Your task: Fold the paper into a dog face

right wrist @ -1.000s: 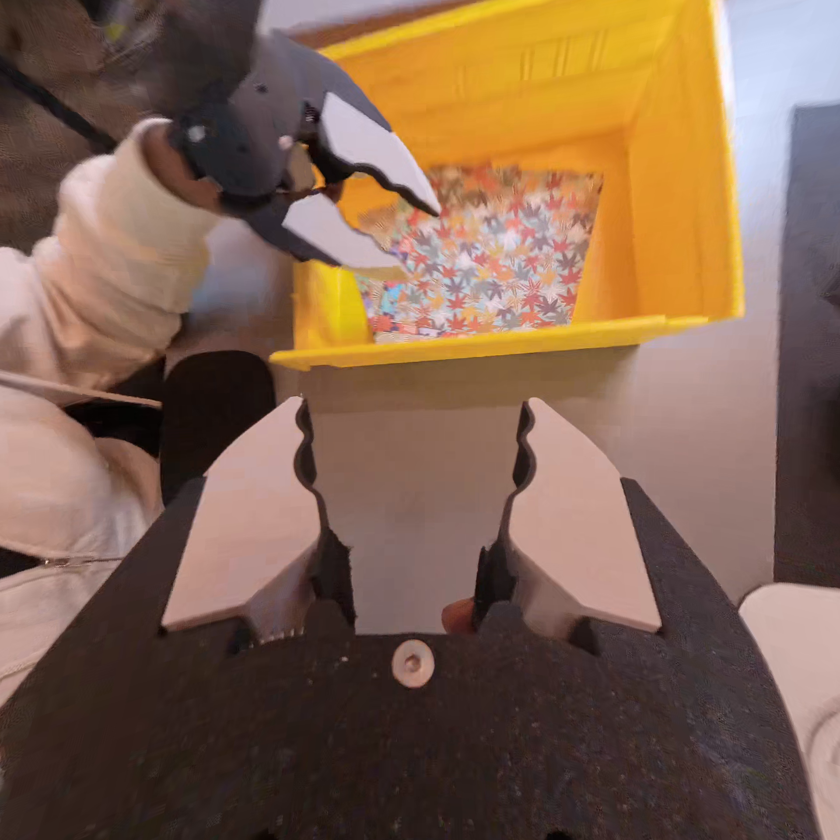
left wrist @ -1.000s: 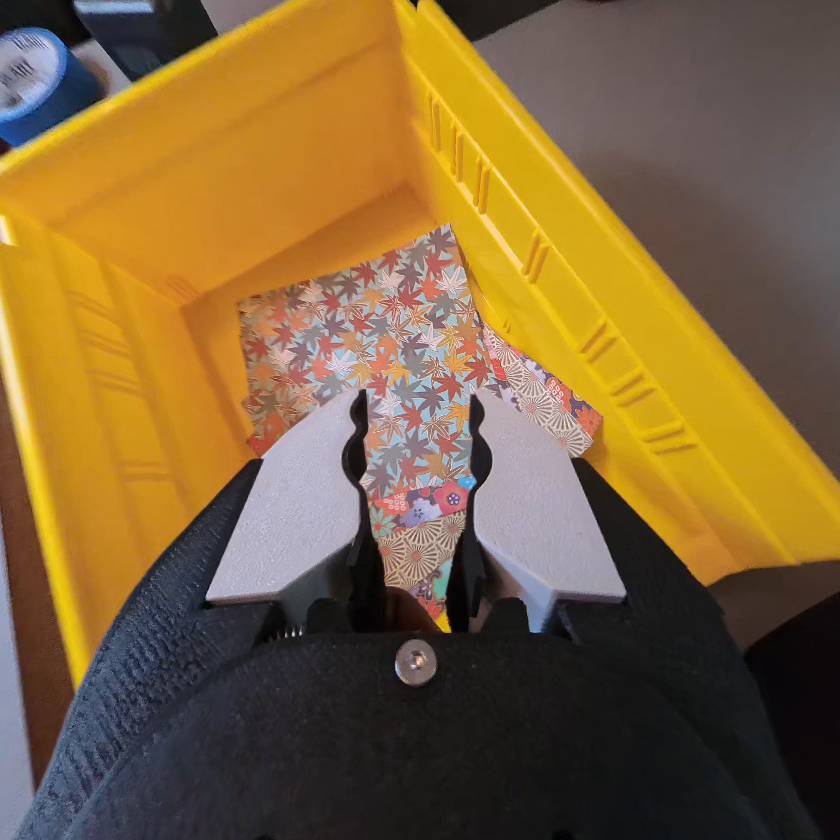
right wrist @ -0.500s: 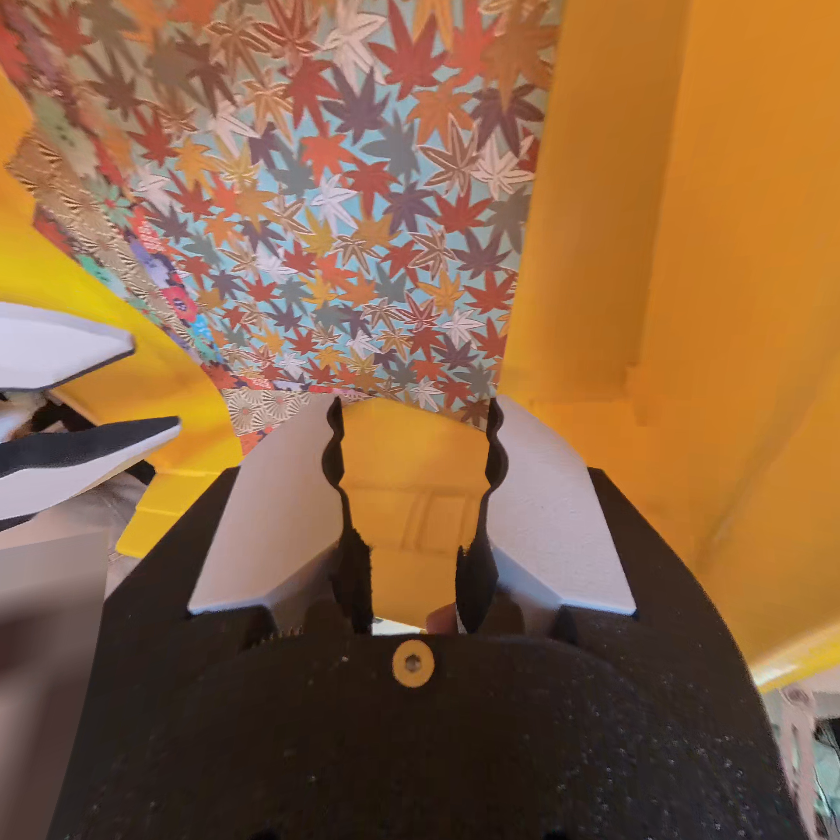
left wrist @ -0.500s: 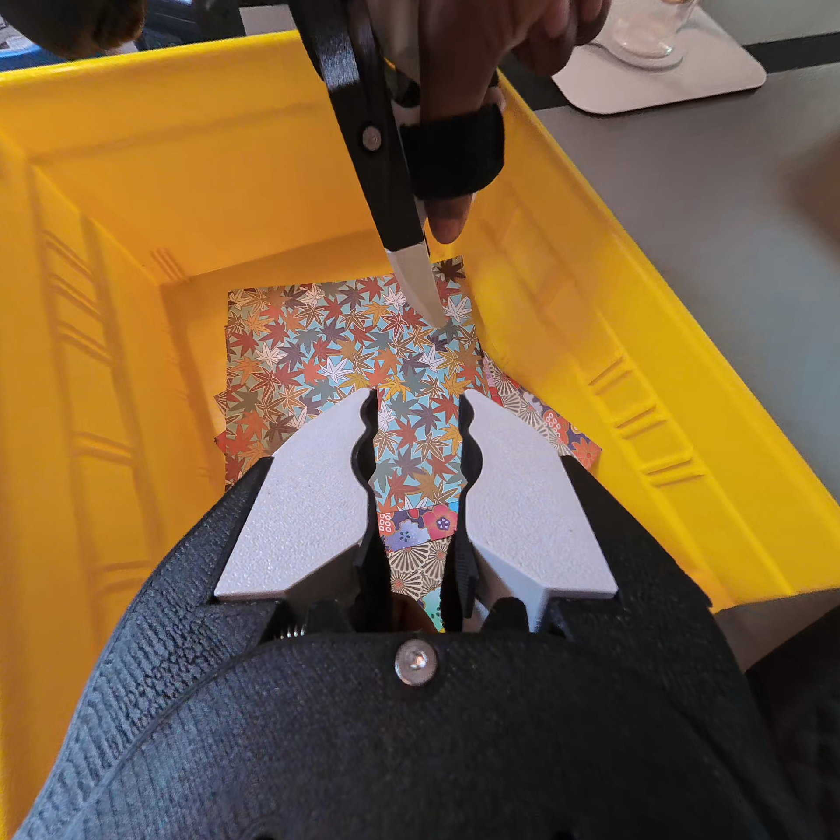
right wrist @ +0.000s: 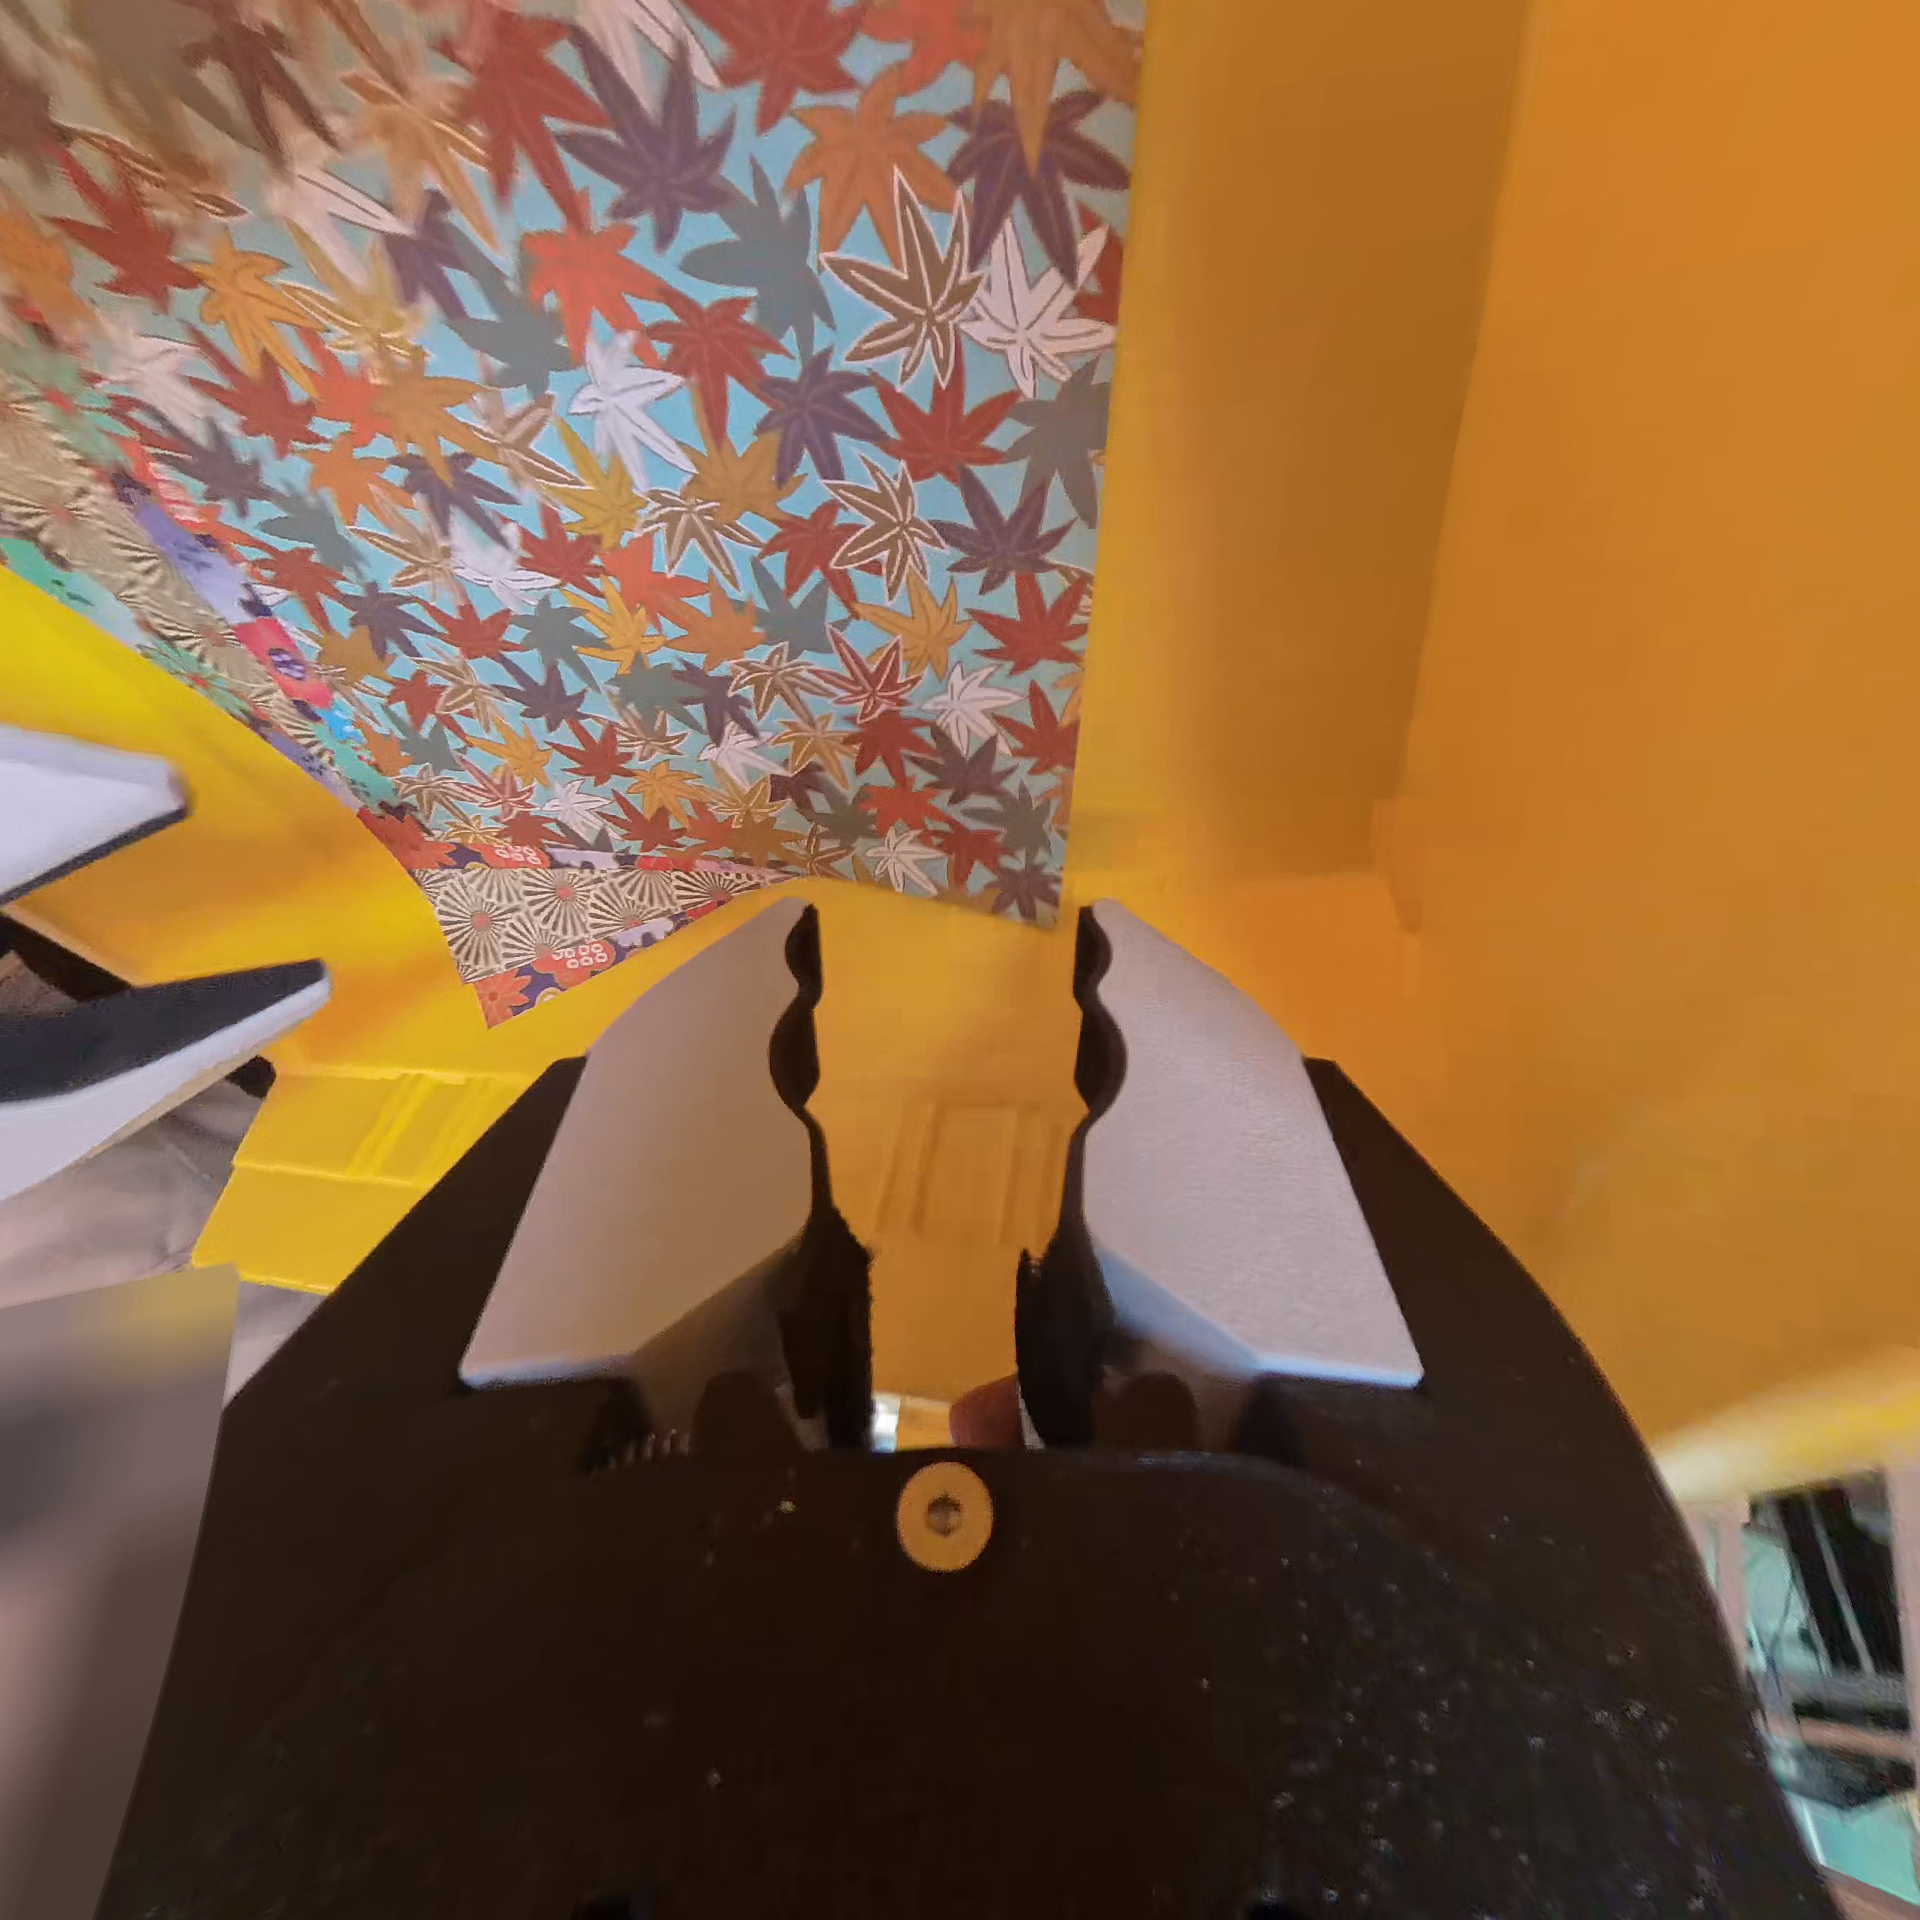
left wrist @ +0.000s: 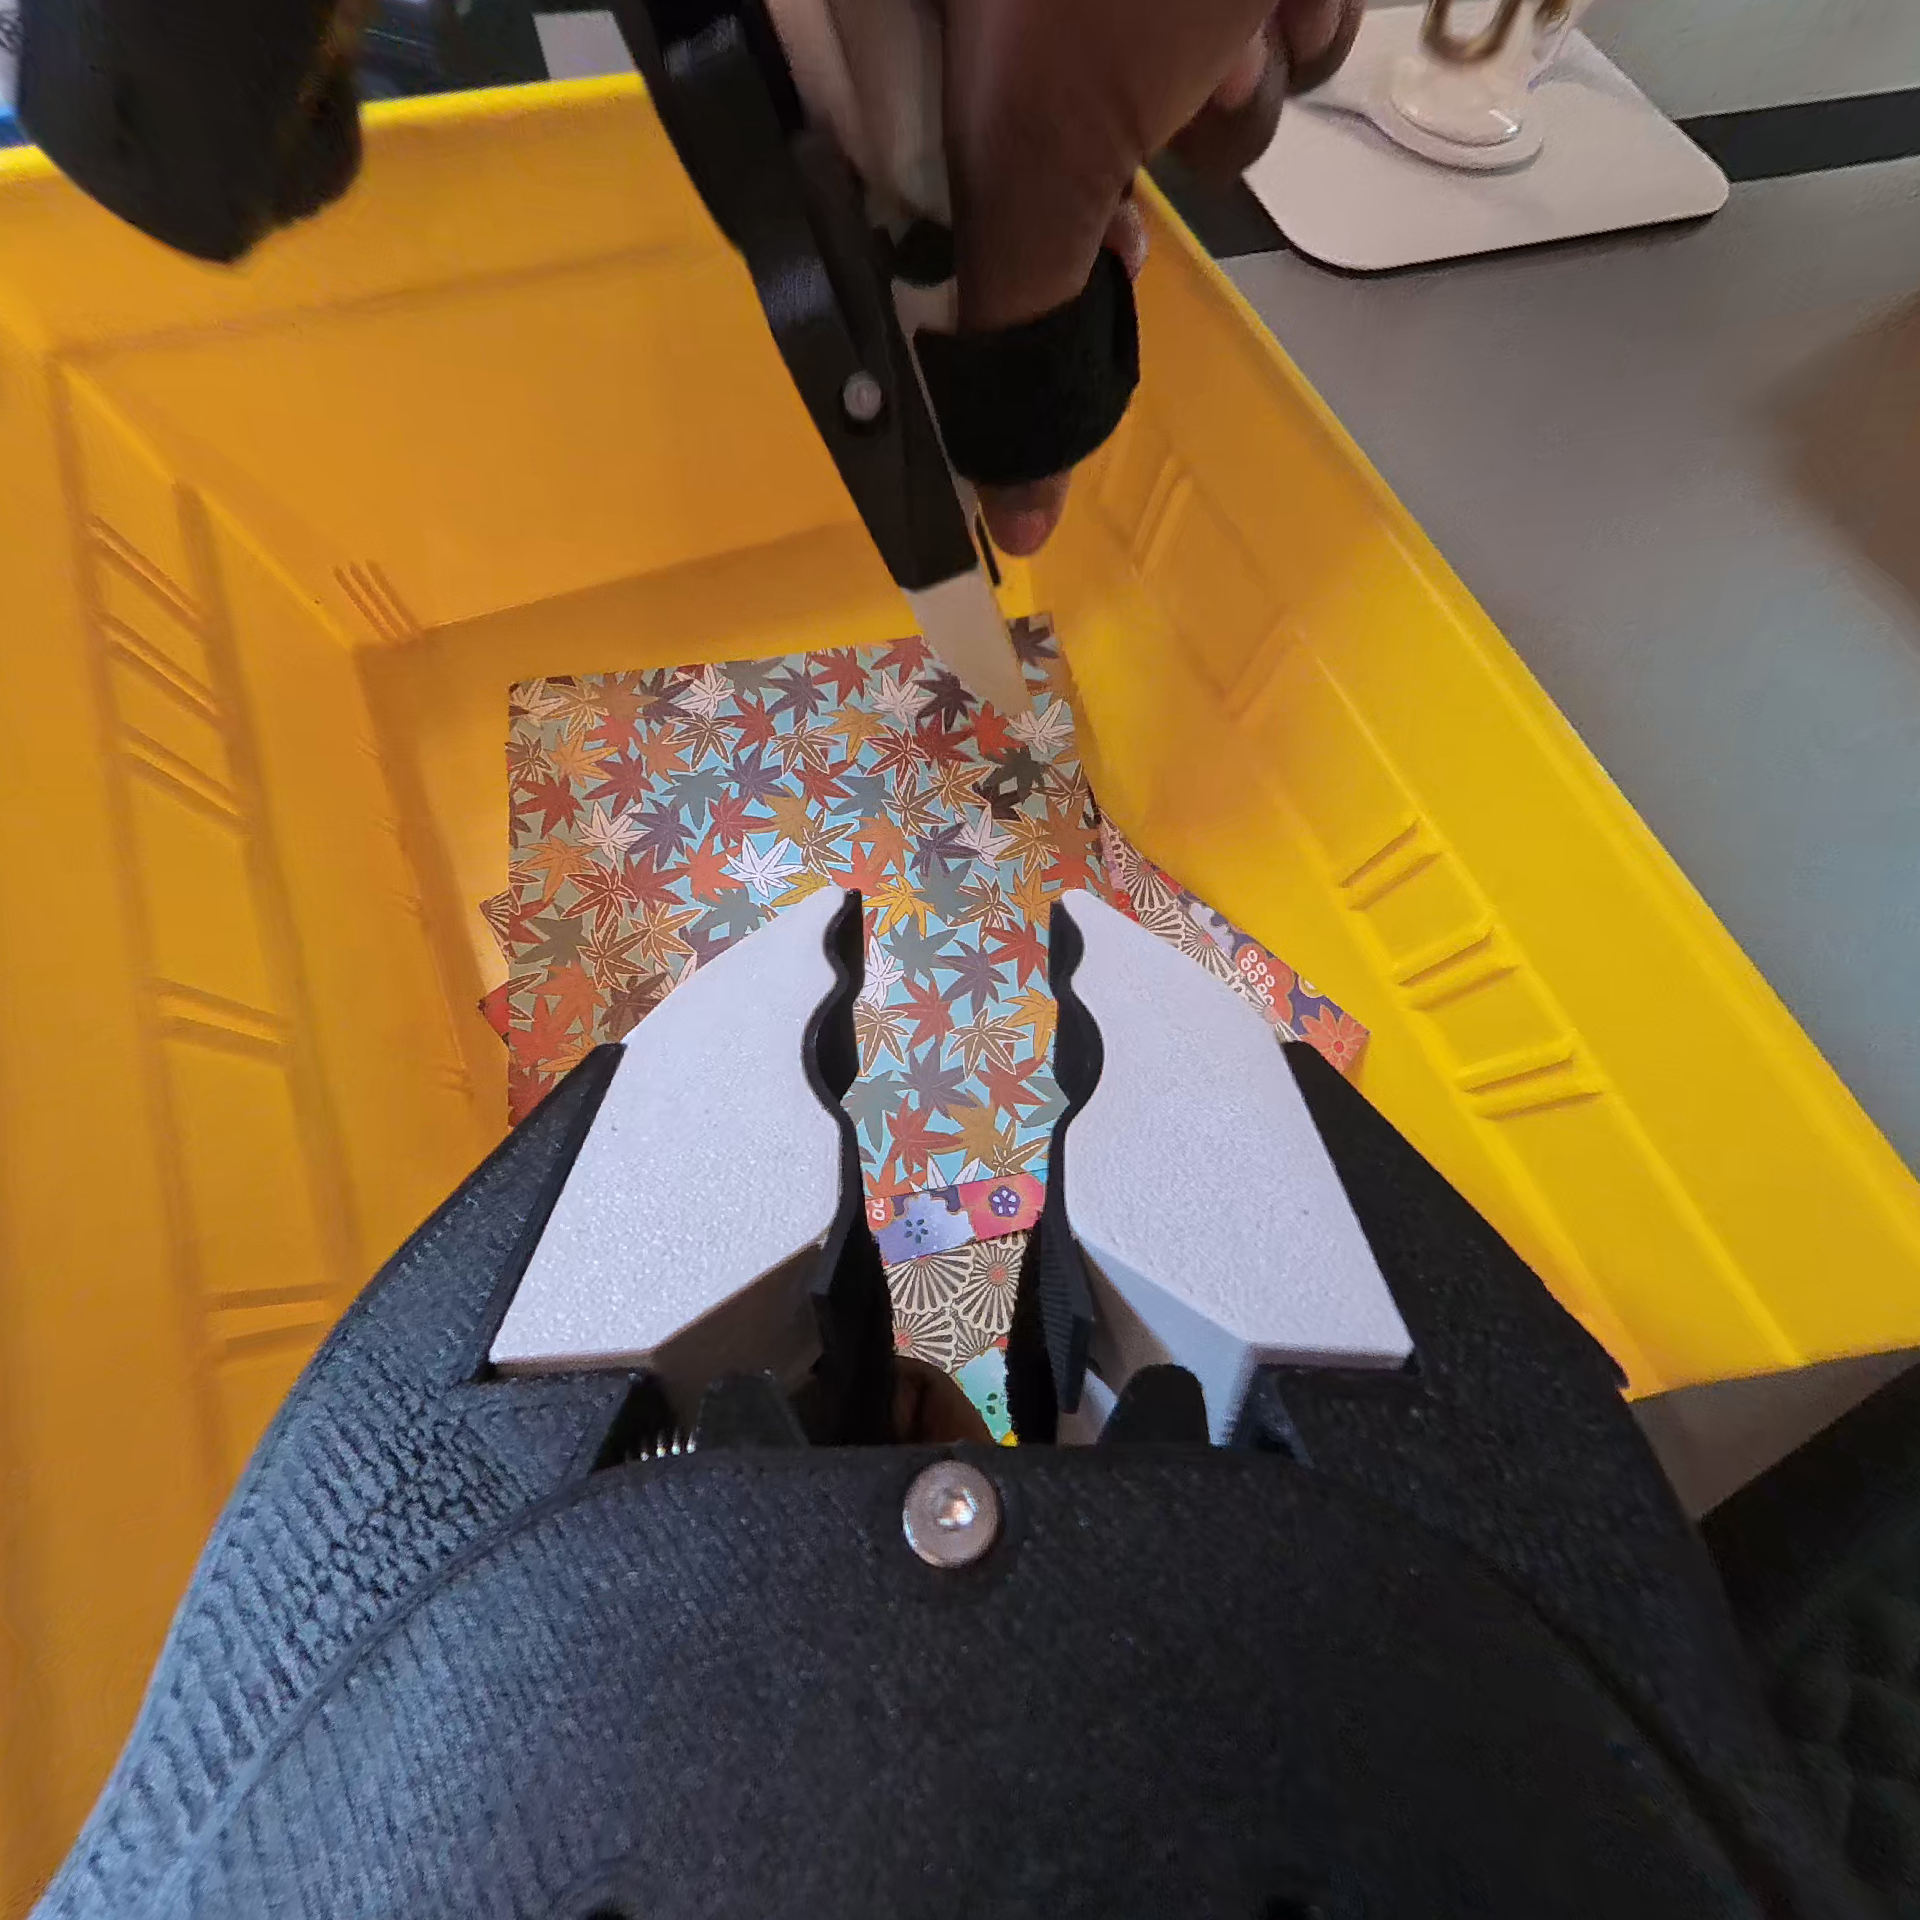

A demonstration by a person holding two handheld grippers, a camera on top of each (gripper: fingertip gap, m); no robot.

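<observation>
Both grippers, L (left wrist: 956,925) & R (right wrist: 945,925), unclenched over leaf-print paper (left wrist: 790,810) in yellow bin (left wrist: 1299,779).

Office-like workspace, grey desk (left wrist: 1558,499), yellow bin (left wrist: 520,416)

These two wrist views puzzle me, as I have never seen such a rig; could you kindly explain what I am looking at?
There is no robot here. A person holds a two-finger claw in each hand, and each claw carries a camera looking forward along its fingers.

The left wrist view shows the left claw open above a yellow bin on a grey table. Leaf-patterned paper lies flat on the bin's floor, over other patterned sheets. The right claw, held by a hand, reaches down into the bin, its tip at the paper's far corner.

The right wrist view looks from inside the bin: the right claw is open, close to the same paper. Neither claw holds anything yet.
</observation>
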